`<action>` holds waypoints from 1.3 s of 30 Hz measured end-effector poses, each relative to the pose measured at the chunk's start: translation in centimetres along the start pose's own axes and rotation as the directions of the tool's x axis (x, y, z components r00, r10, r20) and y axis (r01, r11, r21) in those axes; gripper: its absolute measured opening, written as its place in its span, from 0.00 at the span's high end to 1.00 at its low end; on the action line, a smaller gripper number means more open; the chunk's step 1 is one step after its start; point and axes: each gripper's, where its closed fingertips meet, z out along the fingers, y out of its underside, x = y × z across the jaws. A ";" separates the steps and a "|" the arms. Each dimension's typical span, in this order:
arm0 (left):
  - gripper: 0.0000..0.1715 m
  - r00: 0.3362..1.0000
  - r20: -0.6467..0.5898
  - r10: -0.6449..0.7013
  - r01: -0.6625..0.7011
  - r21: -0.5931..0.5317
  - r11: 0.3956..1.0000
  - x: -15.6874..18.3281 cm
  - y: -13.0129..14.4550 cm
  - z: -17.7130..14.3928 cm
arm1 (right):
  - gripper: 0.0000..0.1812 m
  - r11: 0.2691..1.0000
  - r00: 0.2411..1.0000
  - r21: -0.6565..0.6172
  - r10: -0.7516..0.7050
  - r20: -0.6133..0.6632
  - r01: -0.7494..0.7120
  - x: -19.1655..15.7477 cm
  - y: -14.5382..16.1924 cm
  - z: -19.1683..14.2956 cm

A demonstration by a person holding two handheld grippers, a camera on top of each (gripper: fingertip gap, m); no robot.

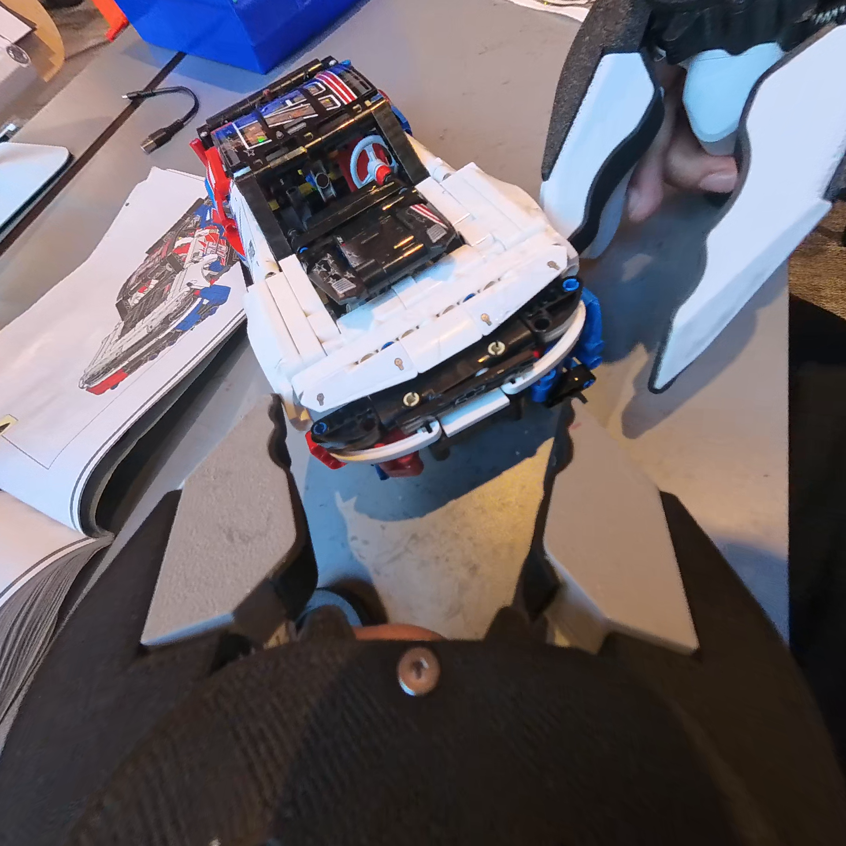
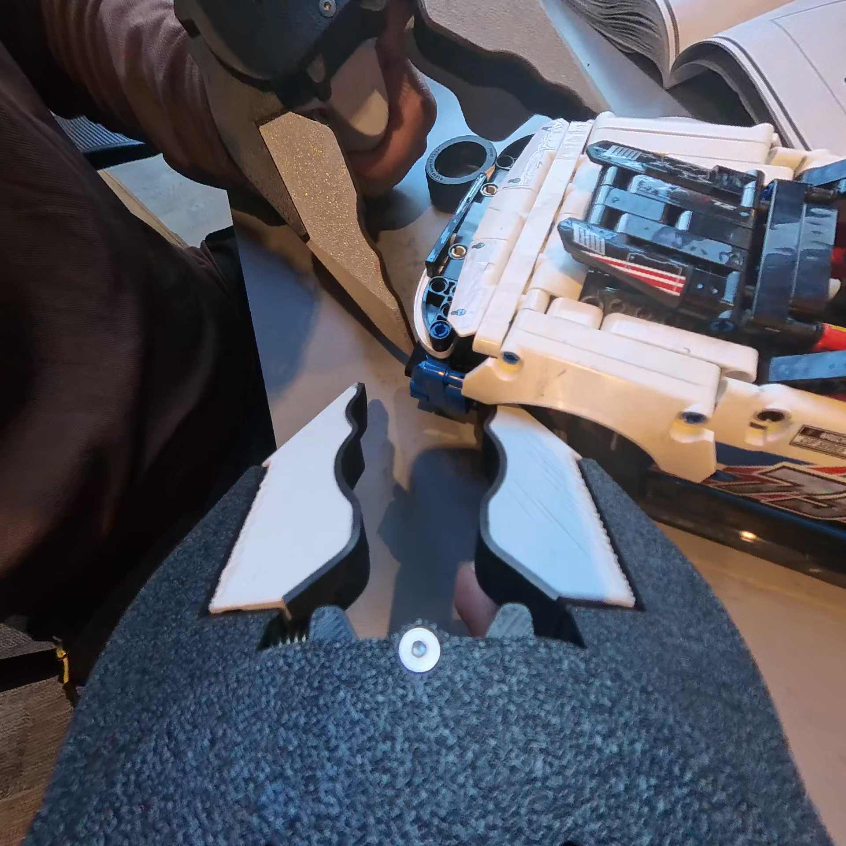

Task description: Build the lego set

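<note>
- A white, black, red and blue lego car (image 1: 403, 279) sits on the grey bench (image 1: 458, 526), its front bumper turned toward the left gripper (image 1: 419, 439) and its nose near the bench's edge.
- The left gripper's fingers (image 1: 609, 526) stand wide apart, straddling the bumper from just in front; they hold nothing.
- The right gripper (image 2: 423, 421) waits just beside the car's blue front corner (image 2: 437, 382), its white fingers (image 2: 302, 494) well open and empty.
- One car is in view, with no wheels showing in the front arch that can be seen; one loose black tyre (image 2: 460, 171) lies on the bench just beside the nose.
- One instruction book (image 1: 137, 320) lies open beside the car, showing a picture of the finished model; one black cable (image 1: 169, 114) and one blue box (image 1: 256, 27) lie farther back.
- Two grippers, four fingers, both held by a person's hands.
- The model looks rigid but brittle at its joints: by appearance the thin white bumper hoop and clipped hood panels would likely pop off under a hard squeeze.
- It appears moderately heavy for its size, with glossy, slippery plastic faces.
- The safer hold is probably low across the body sides or the sill under the wheel arch, where beams run solid, rather than the roof cage or bumper.
- The tyre looks soft and grippy, and should be easy to pinch across its rim.
</note>
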 end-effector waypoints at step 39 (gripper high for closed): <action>0.35 0.996 -0.065 -0.061 0.061 -0.002 0.998 -0.1 0.0 0.3 | 0.81 0.995 0.992 -0.032 -0.099 -0.072 0.097 0.8 0.0 0.5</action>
